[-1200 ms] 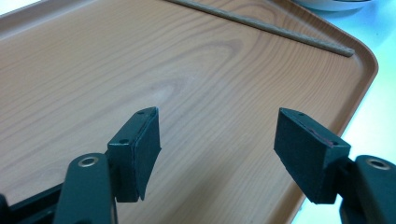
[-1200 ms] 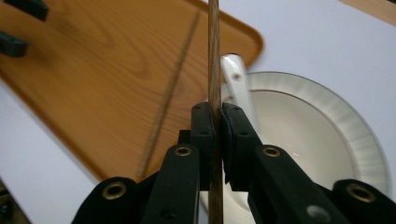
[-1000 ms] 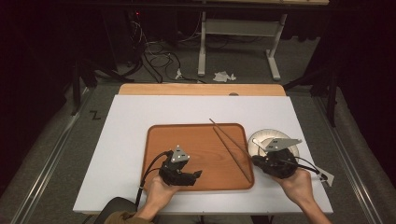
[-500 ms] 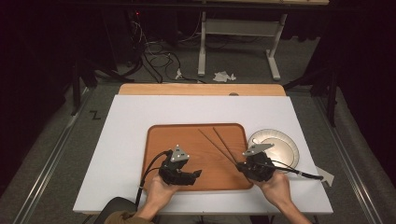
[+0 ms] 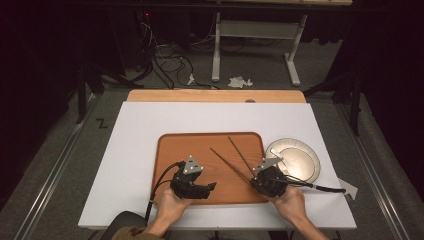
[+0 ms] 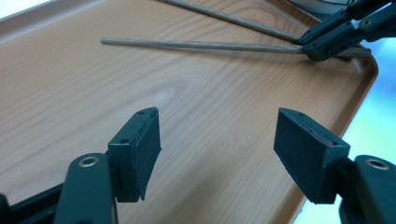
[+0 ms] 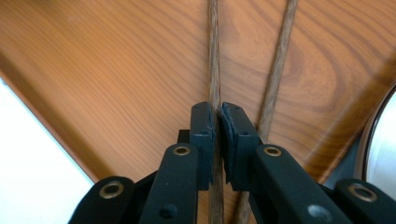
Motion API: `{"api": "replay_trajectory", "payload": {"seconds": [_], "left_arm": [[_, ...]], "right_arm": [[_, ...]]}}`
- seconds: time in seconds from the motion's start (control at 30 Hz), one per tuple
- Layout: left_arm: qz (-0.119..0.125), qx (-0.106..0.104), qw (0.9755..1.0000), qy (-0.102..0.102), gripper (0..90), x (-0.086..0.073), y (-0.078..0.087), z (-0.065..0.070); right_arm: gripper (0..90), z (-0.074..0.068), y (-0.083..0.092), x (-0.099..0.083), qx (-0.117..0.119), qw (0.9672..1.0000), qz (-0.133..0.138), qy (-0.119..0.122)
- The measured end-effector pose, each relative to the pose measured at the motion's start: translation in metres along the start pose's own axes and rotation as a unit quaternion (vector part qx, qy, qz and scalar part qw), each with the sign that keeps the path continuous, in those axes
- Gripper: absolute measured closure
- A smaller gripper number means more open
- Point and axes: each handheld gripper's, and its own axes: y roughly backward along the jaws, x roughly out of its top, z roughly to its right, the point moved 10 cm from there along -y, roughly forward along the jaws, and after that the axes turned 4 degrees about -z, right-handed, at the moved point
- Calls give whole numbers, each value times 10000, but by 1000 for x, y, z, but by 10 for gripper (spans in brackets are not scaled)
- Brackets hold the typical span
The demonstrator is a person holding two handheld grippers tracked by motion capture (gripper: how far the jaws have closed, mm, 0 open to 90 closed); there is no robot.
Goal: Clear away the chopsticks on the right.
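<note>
- One thin brown wooden chopstick [image 7: 214,56] is pinched by the right gripper [image 7: 218,122], over the rectangular wooden tray [image 5: 175,150].
- The left gripper [image 6: 217,140] is held wide apart, nothing grasped.

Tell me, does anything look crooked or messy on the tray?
Yes. The two chopsticks aren't side by side: they splay into a V across the tray. The right gripper pinches just one in its jaws; the other lies loose beside it. Nothing looks spilled or broken.
</note>
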Motion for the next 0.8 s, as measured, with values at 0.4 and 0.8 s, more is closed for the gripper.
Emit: {"api": "replay_trajectory", "payload": {"seconds": [0.4,0.8], "left_arm": [[15,7,10000,-29,316,0,1,1],[41,11,10000,-25,316,0,2,2]], "right_arm": [[801,0,-3,-2,-57,9999,-47,97],[633,1,15,1,45,9990,376,217]]}}
